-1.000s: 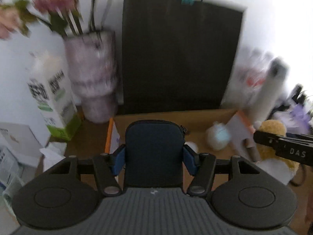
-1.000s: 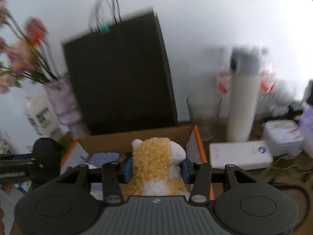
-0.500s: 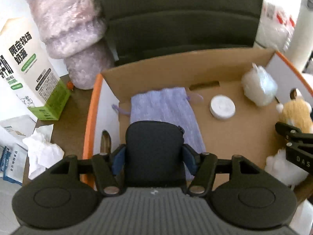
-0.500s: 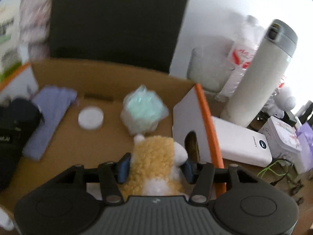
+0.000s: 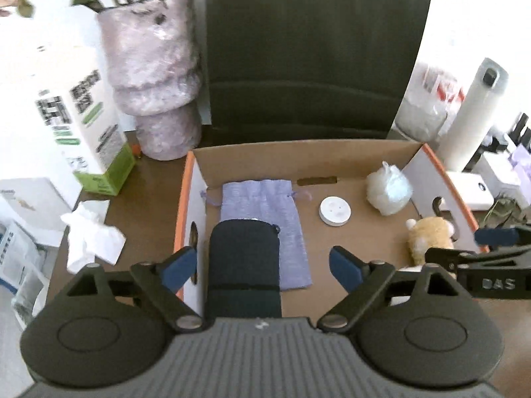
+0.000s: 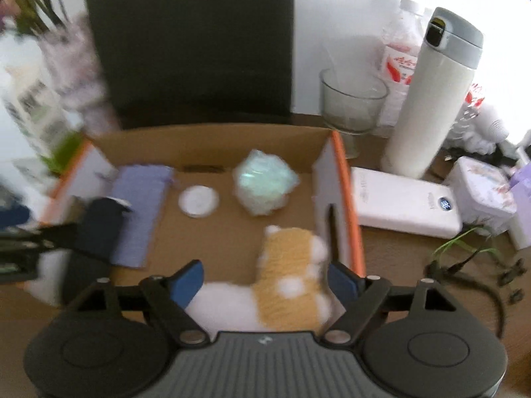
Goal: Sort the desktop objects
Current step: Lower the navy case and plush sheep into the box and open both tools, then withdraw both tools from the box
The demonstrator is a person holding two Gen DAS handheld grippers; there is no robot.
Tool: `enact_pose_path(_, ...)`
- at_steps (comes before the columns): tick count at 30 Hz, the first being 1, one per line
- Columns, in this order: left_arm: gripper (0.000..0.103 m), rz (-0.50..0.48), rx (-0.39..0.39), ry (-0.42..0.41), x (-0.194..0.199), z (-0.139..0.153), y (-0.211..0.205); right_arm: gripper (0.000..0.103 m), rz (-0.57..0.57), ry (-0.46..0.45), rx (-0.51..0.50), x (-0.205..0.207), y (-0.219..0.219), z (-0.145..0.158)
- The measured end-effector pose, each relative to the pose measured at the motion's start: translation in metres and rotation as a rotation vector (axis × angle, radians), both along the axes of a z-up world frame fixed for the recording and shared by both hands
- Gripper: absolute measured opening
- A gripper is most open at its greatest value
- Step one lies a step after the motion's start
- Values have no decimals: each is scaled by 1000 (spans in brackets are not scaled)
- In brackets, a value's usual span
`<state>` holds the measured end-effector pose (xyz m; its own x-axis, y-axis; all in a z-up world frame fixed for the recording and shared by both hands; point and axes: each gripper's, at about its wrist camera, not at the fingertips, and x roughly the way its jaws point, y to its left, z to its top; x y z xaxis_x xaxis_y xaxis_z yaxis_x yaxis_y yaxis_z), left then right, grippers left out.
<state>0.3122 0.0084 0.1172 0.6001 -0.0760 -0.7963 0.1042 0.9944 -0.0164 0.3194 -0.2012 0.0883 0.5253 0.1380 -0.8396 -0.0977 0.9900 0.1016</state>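
step: dropping pouch (image 5: pixel 244 265) and plush toy (image 6: pixel 292 282) into box (image 5: pixel 298 152) | left tongs (image 5: pixel 262 265), right tongs (image 6: pixel 265 280): spreading apart, gripping nothing | next: lifting clear

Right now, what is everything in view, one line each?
cardboard box: 1, brown, orange-edged, centre of desk
dark pouch: 1, navy, in box, between left tongs
lilac drawstring bag: 1, in box, under pouch
white disc: 1, box floor
wrapped ball: 1, white, box's right rear
plush toy: 1, tan and white, box's right side
black paper bag: 1, behind box
vase: 1, pink, left
carton: 1, white-green, left
flask: 1, white, right
glass: 1, clear, right
power bank: 1, white, right
left tongs: open, just released
right tongs: open, just released
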Motion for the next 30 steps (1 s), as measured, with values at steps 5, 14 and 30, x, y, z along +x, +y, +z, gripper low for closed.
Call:
enact_pose_path(5,95,32,-49,1,-42,6,2,83,26,-62,66,-45,4,23)
enact_pose_path(14,98,38,-25,-262,-205,-4,1,87,54,-274,135,-179,-22,19)
enact_pose_path(30,101,68,-58,-393,-427,-96,-17,93,37,-476,71,-413,-41,-76)
